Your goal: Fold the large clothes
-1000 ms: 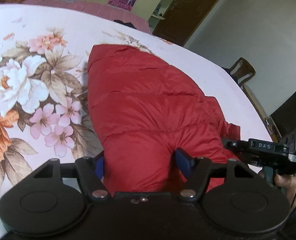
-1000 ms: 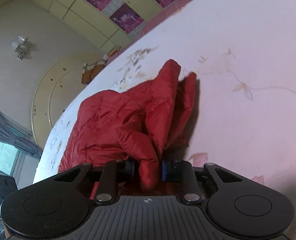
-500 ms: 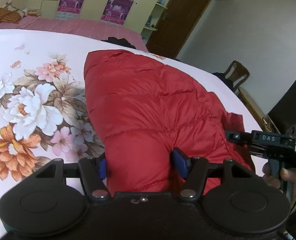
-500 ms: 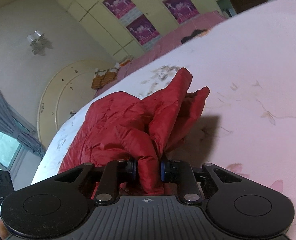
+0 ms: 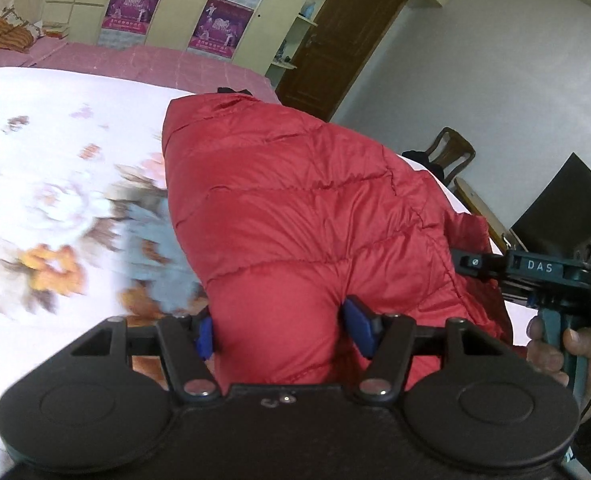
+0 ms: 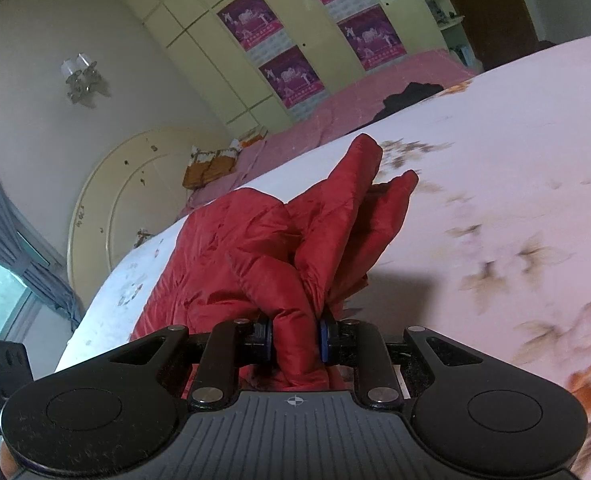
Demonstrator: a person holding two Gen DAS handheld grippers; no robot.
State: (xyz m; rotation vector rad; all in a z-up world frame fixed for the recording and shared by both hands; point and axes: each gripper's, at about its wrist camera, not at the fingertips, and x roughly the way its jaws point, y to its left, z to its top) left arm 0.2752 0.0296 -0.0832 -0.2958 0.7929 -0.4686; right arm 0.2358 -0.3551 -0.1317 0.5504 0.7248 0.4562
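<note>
While both grippers clamp it, jacket (image 5: 295, 216) lifts

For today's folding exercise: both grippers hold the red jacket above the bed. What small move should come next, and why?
Probably carry the gripped edge forward over the red jacket. Left gripper and right gripper both clamp padded fabric, lifted off the floral bedsheet, so the fold is under way.
</note>
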